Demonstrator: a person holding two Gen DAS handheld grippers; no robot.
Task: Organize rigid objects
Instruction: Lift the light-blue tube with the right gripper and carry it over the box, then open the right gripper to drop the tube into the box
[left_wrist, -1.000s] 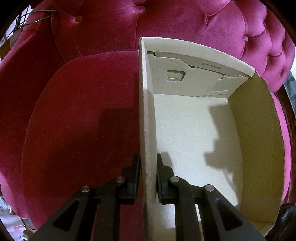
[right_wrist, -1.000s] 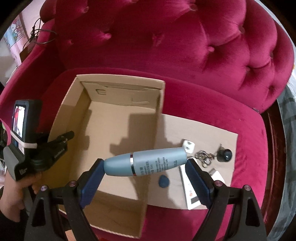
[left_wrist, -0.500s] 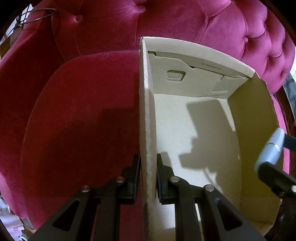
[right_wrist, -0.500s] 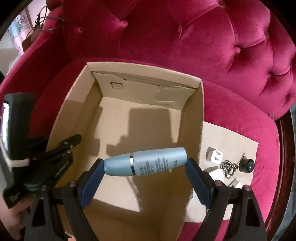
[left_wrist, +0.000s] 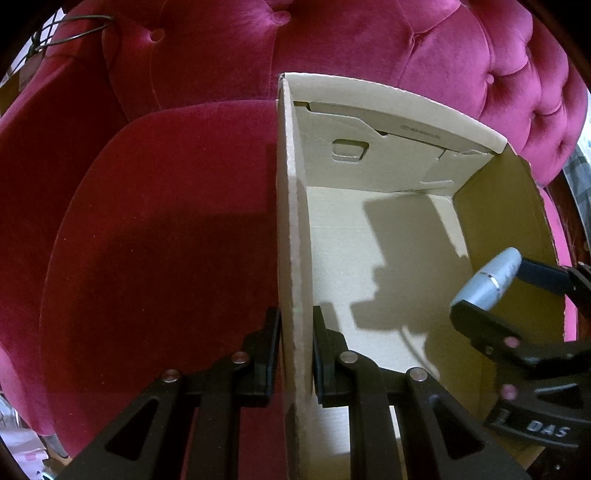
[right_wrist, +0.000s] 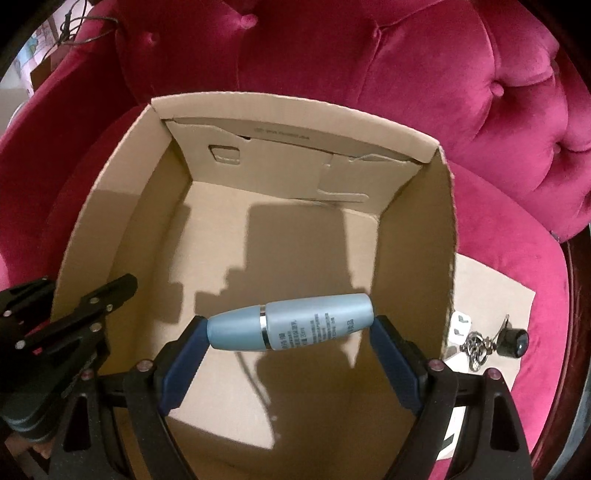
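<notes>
The bottle (right_wrist: 291, 322) hangs crosswise over the box (right_wrist: 447, 236) floor, pinched end to end in the right claw (right_wrist: 288, 354). Best lower it near the floor before letting go, level, clear of the walls. The left claw (left_wrist: 295, 350), pressed together on the box's left wall, steadies it on the sofa (right_wrist: 498, 221).
</notes>
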